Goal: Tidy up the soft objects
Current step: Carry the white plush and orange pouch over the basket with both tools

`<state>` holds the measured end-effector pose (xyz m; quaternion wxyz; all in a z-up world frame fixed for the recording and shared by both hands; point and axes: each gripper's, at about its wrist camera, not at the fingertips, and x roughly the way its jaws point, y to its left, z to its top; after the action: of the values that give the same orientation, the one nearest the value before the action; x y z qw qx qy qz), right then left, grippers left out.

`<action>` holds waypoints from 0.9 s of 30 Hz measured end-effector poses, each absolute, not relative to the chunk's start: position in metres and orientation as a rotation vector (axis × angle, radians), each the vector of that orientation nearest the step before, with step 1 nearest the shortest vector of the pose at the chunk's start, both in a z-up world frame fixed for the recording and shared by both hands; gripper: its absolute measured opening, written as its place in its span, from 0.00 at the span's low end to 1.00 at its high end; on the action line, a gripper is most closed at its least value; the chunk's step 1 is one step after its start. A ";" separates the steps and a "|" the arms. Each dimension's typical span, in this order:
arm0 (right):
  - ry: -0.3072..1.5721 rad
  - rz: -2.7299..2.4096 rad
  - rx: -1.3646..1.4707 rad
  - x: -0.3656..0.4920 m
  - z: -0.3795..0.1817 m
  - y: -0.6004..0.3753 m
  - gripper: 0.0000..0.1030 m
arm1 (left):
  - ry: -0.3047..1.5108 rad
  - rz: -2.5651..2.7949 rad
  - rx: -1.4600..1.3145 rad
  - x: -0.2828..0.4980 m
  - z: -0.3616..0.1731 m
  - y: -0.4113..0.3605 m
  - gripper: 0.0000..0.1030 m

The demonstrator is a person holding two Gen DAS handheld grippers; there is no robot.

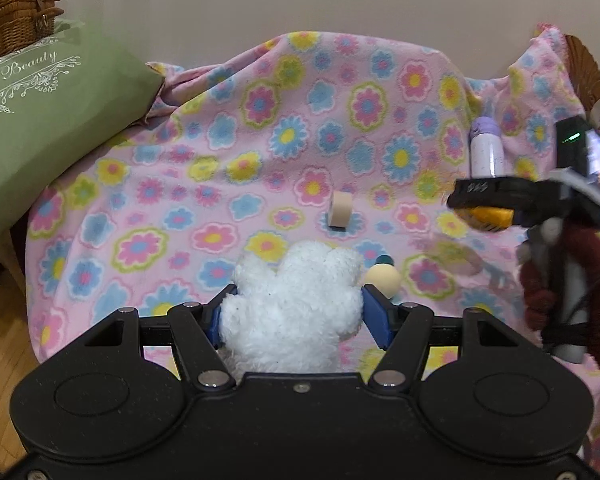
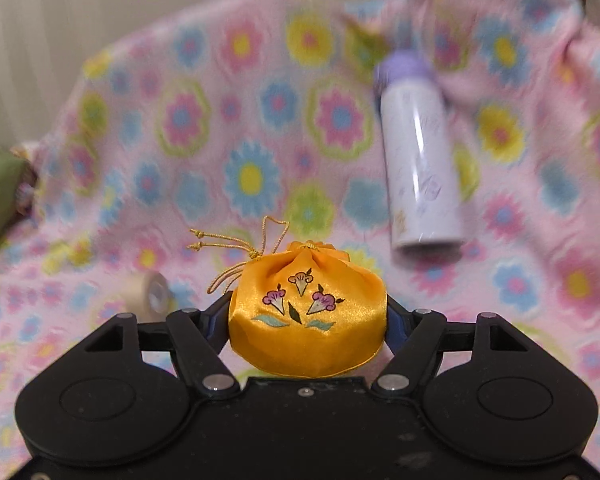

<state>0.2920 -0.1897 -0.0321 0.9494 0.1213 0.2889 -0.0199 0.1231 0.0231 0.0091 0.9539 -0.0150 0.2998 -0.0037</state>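
Observation:
My left gripper (image 1: 294, 308) is shut on a white fluffy plush toy (image 1: 294, 300), held over the pink flowered blanket (image 1: 260, 140). My right gripper (image 2: 306, 316) is shut on an orange satin drawstring pouch (image 2: 306, 316) with embroidered flowers, held above the same blanket (image 2: 220, 120). The right gripper also shows in the left wrist view (image 1: 488, 204) at the right edge, above the blanket, with the orange pouch (image 1: 488, 214) peeking out under it.
A white and lilac bottle (image 2: 420, 152) (image 1: 486, 148) lies on the blanket. A beige tape roll (image 1: 339, 210) (image 2: 150, 292) and a cream ball (image 1: 383, 278) lie near the plush. A green pillow (image 1: 40, 120) and a wicker basket (image 1: 16, 20) sit at left.

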 end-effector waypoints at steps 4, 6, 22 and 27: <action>0.517 0.006 0.256 0.244 0.004 -0.193 0.69 | 0.606 -0.032 -0.035 0.113 0.015 0.015 0.59; 0.491 0.025 0.260 0.220 0.018 -0.193 0.69 | 0.607 -0.041 -0.033 0.107 0.018 0.011 0.59; 0.536 0.037 0.288 0.049 0.050 -0.169 0.70 | 0.666 -0.146 -0.070 0.045 0.035 -0.007 0.59; 0.601 0.013 0.304 0.014 0.037 -0.169 0.70 | 0.691 -0.170 -0.087 0.024 0.034 -0.011 0.59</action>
<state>0.0140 -0.1687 0.0373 0.9438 0.1491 0.2948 0.0066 0.0241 -0.0109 0.0337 0.9365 -0.0424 0.3380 -0.0833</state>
